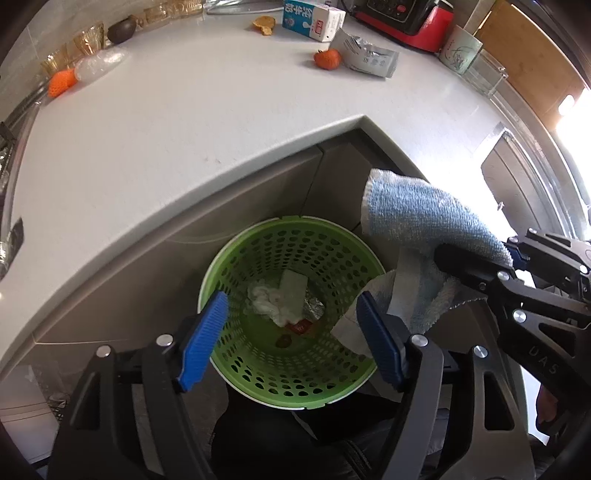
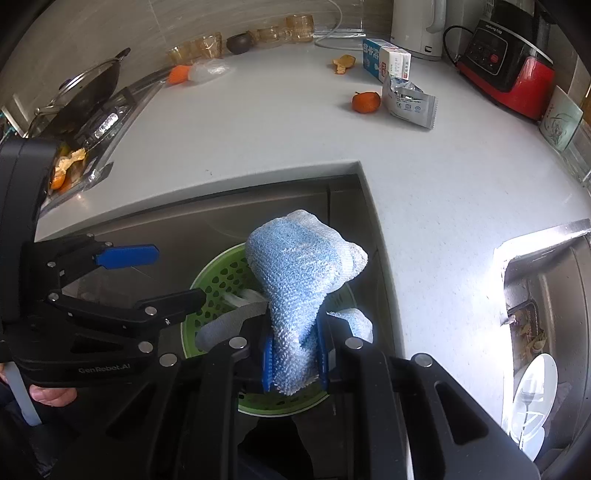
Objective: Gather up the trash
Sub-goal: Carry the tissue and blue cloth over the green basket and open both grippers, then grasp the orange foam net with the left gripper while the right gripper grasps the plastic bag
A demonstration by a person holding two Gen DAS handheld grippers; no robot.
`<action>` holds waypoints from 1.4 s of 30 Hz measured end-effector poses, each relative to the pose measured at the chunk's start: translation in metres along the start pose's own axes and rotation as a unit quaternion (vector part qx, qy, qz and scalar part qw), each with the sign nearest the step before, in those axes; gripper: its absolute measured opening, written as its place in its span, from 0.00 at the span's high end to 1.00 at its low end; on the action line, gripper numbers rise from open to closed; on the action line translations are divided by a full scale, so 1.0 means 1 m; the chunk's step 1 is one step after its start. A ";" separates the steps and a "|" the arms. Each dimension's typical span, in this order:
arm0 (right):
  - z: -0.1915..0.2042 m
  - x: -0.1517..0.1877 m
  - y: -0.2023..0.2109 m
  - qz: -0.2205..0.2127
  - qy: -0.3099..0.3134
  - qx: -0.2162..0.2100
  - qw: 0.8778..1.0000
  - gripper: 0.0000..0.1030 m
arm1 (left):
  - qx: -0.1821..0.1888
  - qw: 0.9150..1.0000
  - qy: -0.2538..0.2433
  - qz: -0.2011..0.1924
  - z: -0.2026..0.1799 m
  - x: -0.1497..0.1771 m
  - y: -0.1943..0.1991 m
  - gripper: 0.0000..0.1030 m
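While over one basket — two grippers, one cloth.

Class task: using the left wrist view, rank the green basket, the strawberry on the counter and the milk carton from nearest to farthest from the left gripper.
1. Green basket: directly below the open left gripper, by the cabinet.
2. Strawberry: far across the counter, right of centre.
3. Milk carton: beyond the strawberry, at the counter's back.

There was one green bin, one blue cloth, one milk carton, one foil packet, two orange peel pieces, one red cooker, one kettle and two grippers.
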State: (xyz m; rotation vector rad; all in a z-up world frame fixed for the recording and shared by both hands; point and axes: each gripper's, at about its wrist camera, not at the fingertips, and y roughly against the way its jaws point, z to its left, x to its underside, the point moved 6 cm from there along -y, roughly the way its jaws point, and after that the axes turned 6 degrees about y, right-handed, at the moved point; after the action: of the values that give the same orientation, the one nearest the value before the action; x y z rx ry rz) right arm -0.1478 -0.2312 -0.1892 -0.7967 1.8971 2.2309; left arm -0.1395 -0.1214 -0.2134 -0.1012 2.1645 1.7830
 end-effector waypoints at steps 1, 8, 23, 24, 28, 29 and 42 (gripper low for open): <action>0.001 0.000 0.000 0.000 0.000 -0.003 1.000 0.82 | -0.005 1.000 0.001 -0.005 0.002 -0.003 0.002 0.30; 0.014 0.003 -0.009 0.014 0.024 -0.016 0.999 0.78 | -0.034 0.998 0.020 -0.042 0.028 -0.021 0.024 0.24; 0.012 -0.032 0.001 -0.017 0.017 0.020 1.000 0.28 | -0.053 0.993 0.062 -0.080 0.079 -0.056 0.045 0.23; 0.011 -0.036 0.002 -0.021 0.016 0.022 0.999 0.27 | -0.054 0.993 0.064 -0.084 0.083 -0.061 0.047 0.23; 0.010 -0.057 0.004 -0.034 0.008 0.028 0.999 0.24 | -0.063 0.990 0.073 -0.101 0.098 -0.081 0.053 0.21; 0.010 -0.062 0.003 -0.036 0.006 0.028 0.999 0.23 | -0.068 0.989 0.076 -0.106 0.104 -0.088 0.055 0.21; 0.045 -0.183 -0.029 -0.072 0.040 0.014 0.996 0.16 | -0.112 0.976 0.124 -0.143 0.208 -0.179 0.064 0.19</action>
State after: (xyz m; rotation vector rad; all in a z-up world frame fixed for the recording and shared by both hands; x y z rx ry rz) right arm 0.0066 -0.1371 -0.1283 -0.9978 1.8353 2.1122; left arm 0.0556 0.0654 -0.1330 -0.6876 1.9706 1.9151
